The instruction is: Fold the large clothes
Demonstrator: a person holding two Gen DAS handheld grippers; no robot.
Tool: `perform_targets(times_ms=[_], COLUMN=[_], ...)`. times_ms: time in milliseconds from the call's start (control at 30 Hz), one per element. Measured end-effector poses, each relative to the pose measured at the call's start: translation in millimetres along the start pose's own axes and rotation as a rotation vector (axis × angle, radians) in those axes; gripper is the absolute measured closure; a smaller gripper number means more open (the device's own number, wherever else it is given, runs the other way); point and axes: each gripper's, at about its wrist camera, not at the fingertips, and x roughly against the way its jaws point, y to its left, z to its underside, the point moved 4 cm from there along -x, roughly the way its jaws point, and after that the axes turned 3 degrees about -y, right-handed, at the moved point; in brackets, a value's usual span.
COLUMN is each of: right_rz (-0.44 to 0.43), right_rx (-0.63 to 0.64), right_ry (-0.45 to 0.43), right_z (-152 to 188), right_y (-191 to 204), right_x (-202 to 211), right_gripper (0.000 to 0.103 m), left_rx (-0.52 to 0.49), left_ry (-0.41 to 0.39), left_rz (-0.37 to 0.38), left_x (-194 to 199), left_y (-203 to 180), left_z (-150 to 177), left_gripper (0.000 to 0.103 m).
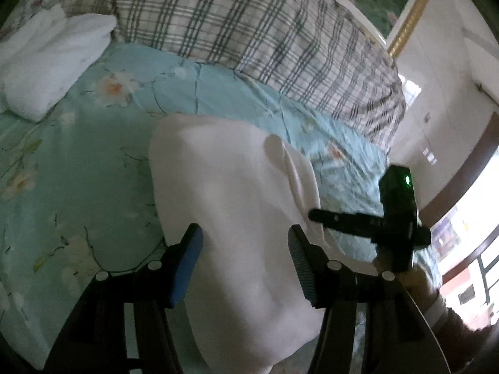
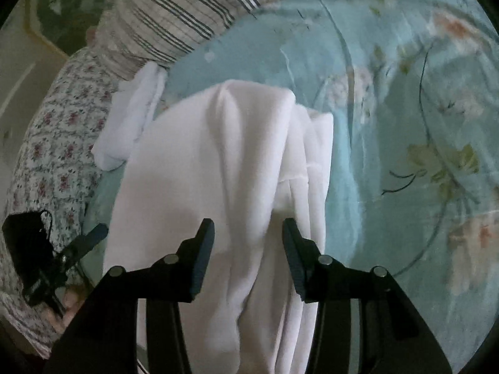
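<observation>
A large white garment (image 1: 243, 205) lies partly folded on the pale blue flowered bed sheet (image 1: 78, 171), its far end rounded over. My left gripper (image 1: 244, 229) hovers over its near part, jaws open, and the cloth shows in the gap without being pinched. In the right wrist view the same garment (image 2: 224, 162) runs away from me in long folds. My right gripper (image 2: 248, 222) stands open above it. Each gripper shows in the other's view: the right one (image 1: 396, 218) with a green light, the left one (image 2: 34, 249) at the left edge.
A second folded white piece (image 1: 56, 62) (image 2: 134, 115) lies near a plaid pillow (image 1: 249, 31) (image 2: 174, 12) at the head of the bed. Small-flowered fabric (image 2: 53, 143) fills the left of the right wrist view. A hand (image 1: 430, 293) holds the right gripper. A bright window (image 1: 467, 233) is on the right.
</observation>
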Motion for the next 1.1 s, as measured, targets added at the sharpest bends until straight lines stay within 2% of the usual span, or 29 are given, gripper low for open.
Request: perform_targets(times_ms=[67,100,133,200,267,300,367,433,500,567,700,800,933,1033,1100], right_rz=[-0.032,-0.062,-0.064,-0.076,-0.131,-0.135,-0.097,0.009,0.068,0.062,0.024,0.039,0.107,0.043,0.001], right_rx=[-0.005,-0.009,-0.008,-0.011,-0.022,-0.021,-0.013,-0.021,-0.065,-0.104,-0.134,-0.112,-0.046,-0.022,-0.018], right_ry=[-0.006,-0.012,-0.009,-0.038,-0.133,-0.179,-0.213,-0.189,-0.135,-0.096,-0.101,-0.092,-0.185,-0.210,-0.191], right_z=[-3,-6,-9,-14,-21,-23,-21,-15,-8,-1,2,0,-5,-11,-15], right_y=[1,4,6,8,14,13,7,-14,-37,-49,-52,-44,-24,-1,15], right_x=[-2,-4,-5,4,34,52,68,63,42,26,21,30,63,71,61], right_gripper=[0.058,0.073,0.100,0.099,0.099,0.099,0.099,0.099,0.099,0.099,0.095,0.078,0.077,0.077,0.077], left_rx=[-0.016,-0.018,-0.016,-0.014,-0.031,-0.049,-0.070,-0.091,-0.112,-0.121,-0.082,-0.064,-0.076,-0.090,-0.098], left_ry=[0.003,0.009,0.013,0.017,0.004,0.004,0.030,0.088,0.124,0.116,0.117,0.120,0.070,0.017,-0.004], left_rz=[-0.002,-0.005,-0.001,0.024,0.039,0.033,0.033,0.032,-0.005,-0.053,-0.037,-0.034,-0.013,0.031,0.022], left_x=[-4,-7,-8,-5,-1,-2,-12,-33,-53,-63,-54,-40,-18,-16,-21], left_y=[0,1,2,-1,-8,-13,-18,-24,-25,-22,-14,-10,-15,-27,-28], left_z=[3,2,2,-2,-4,-4,1,13,23,29,27,25,5,-22,-35], left_gripper=[0.046,0.046,0.046,0.049,0.049,0.049,0.051,0.052,0.053,0.050,0.050,0.050,0.053,0.053,0.053])
